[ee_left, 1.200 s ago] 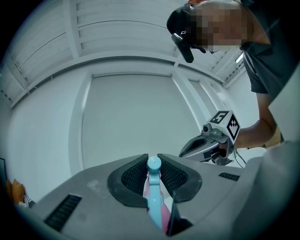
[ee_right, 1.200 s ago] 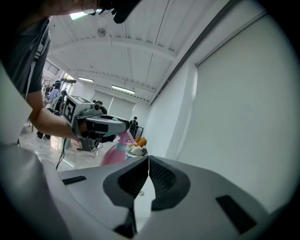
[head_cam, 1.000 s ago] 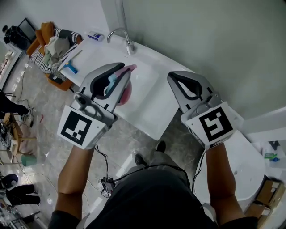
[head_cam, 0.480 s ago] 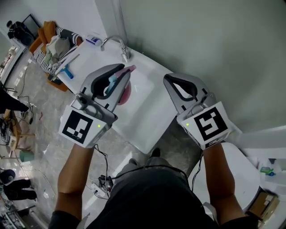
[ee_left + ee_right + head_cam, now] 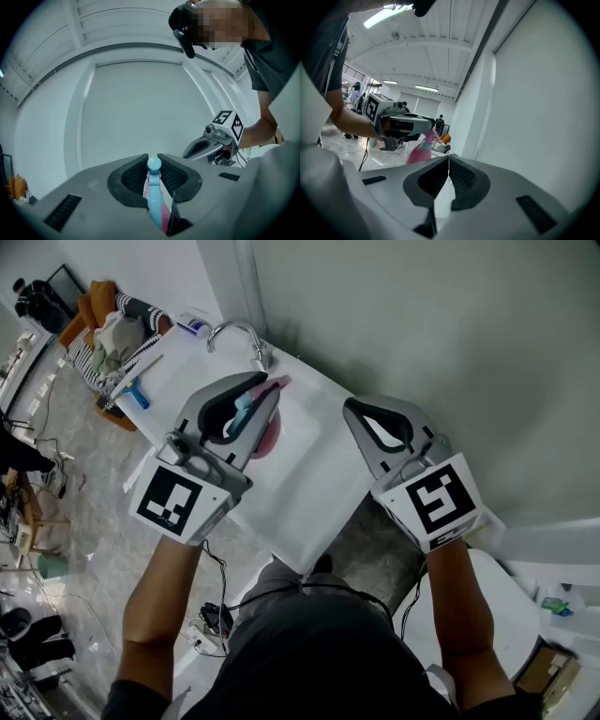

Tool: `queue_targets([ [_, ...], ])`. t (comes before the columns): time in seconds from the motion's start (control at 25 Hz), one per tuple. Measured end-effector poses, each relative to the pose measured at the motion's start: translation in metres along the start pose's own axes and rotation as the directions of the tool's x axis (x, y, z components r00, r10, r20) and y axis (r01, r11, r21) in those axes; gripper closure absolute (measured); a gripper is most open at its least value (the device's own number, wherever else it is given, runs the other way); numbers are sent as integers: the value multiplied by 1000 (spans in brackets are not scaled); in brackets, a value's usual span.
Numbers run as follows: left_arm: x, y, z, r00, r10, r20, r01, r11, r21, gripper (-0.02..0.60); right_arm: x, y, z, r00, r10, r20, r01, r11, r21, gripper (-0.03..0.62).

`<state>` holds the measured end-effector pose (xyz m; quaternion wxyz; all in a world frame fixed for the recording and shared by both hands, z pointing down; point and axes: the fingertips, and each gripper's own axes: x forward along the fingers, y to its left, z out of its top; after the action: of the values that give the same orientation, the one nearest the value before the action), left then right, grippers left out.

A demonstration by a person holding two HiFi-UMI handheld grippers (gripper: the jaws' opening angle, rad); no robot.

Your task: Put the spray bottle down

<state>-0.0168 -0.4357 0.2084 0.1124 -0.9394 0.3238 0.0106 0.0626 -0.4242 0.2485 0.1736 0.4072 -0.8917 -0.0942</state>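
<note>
Carried both tools a short way further across the white desk (image 5: 309, 493) since a second before, closer to the grey wall (image 5: 422, 324); kept the same grip throughout. Held the left tool (image 5: 268, 395) clamped on the spray bottle (image 5: 266, 439), pads closed nearly all the way on the slim teal neck just under the trigger head. Hung the pink body below the jaws, over the desk and near the curved tap (image 5: 239, 334), nozzle aimed away toward the wall. Could not tell from any view whether the base touched the surface. Kept the right tool (image 5: 350, 412) fully closed, pads meeting at the tips, gripping nothing. Held it beside the left one, apart from the bottle, above the desk's near right edge. Pointed both tools roughly level, marker cubes toward the body. Saw a blue-handled implement (image 5: 137, 390) lying at the desk's far left end, beyond the tap, and past it a heap of striped and orange cloth (image 5: 108, 334). Saw grey tiled floor (image 5: 84, 512) below the desk's left side, with cables trailing across it.
</note>
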Motion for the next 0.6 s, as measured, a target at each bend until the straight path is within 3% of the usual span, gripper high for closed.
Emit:
queue_targets([
  [0.6, 30, 78, -26, 994, -107, 28, 107, 994, -9, 520, 73, -25, 1, 992, -111, -66, 113, 993, 25, 586],
])
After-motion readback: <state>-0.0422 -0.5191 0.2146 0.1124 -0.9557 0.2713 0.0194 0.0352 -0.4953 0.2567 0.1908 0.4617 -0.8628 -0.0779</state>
